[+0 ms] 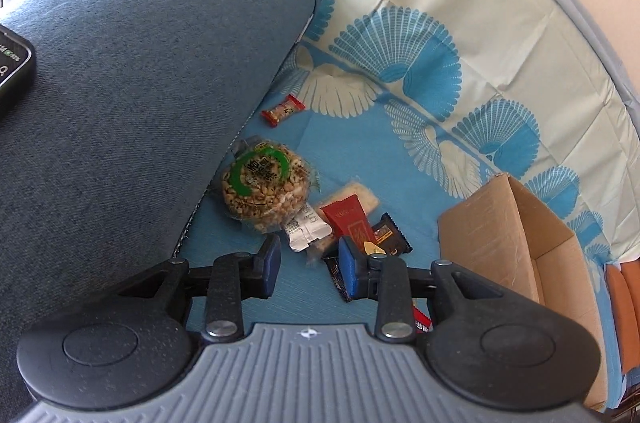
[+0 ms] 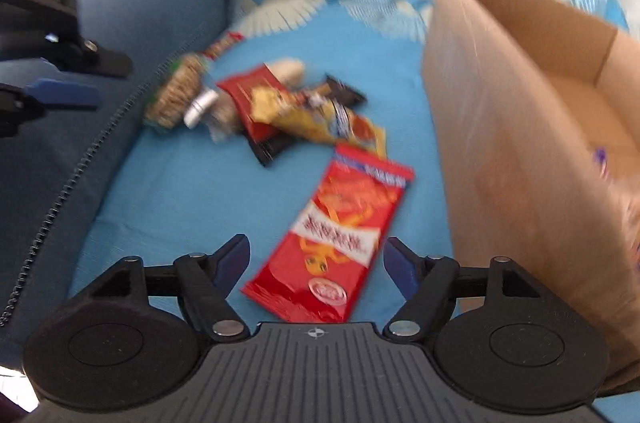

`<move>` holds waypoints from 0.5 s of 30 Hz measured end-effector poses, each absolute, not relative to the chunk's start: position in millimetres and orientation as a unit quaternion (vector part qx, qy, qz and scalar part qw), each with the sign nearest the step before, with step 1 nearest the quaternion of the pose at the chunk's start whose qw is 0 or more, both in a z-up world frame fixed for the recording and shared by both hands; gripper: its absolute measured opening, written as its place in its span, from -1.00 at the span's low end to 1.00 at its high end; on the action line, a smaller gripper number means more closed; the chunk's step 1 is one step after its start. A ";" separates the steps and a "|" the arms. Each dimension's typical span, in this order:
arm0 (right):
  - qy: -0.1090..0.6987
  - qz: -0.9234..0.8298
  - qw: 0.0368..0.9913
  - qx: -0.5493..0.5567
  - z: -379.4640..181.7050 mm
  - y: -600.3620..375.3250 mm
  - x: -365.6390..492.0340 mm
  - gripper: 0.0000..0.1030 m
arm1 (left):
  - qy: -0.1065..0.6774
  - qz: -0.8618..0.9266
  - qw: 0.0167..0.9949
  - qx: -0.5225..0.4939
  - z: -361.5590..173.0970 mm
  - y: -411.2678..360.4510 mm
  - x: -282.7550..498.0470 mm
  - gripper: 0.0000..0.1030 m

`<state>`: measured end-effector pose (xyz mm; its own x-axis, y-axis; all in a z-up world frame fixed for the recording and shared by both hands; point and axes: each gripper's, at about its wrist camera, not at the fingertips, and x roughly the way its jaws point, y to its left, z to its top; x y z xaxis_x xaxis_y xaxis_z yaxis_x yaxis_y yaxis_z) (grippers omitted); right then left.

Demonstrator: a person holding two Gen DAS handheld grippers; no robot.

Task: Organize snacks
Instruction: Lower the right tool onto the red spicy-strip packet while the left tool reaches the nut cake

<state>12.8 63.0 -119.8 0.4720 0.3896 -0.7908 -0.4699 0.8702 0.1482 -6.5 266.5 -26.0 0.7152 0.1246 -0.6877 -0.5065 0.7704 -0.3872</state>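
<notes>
- The red snack packet [image 2: 338,243] lies flat on the blue cloth [image 2: 180,191], apart from the heap and just beside the cardboard box [image 2: 500,127]
- Its long axis runs away from the right gripper [image 2: 316,259], leaning slightly toward the box; the near short end sits between the spread jaws, which stand wide and touch nothing
- That gripper looks the nearer one, so I judge this packet its next pick; a grip across the narrow width should suit
- Further off, the snack pile [image 2: 272,103] holds a round peanut cake [image 1: 262,183], a red bar [image 1: 348,219] and dark wrappers
- The left gripper [image 1: 308,263] hangs over the pile's near edge, jaws narrow with nothing between them
- A small red candy [image 1: 283,109] lies alone beyond the pile, by the blue cushion [image 1: 140,103]
</notes>
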 end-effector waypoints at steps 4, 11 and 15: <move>0.466 0.245 0.850 -0.031 -126.9 62.9 18.7 0.52 | 0.337 0.178 0.880 -0.283 -28.2 264.4 -1.0 -0.22; 0.467 0.236 0.852 -0.017 -129.1 66.0 30.1 0.52 | 0.343 0.183 0.873 -0.295 -34.4 268.4 6.5 -0.11; 0.469 0.233 0.852 -0.019 -130.1 71.3 37.9 0.55 | 0.344 0.190 0.864 -0.315 -39.8 273.6 10.7 0.09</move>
<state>37.9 71.3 -130.1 0.4519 0.3798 -0.8072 -0.4155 0.8903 0.1863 10.7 273.6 -39.8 0.6908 0.1114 -0.7145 -0.5456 0.7287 -0.4139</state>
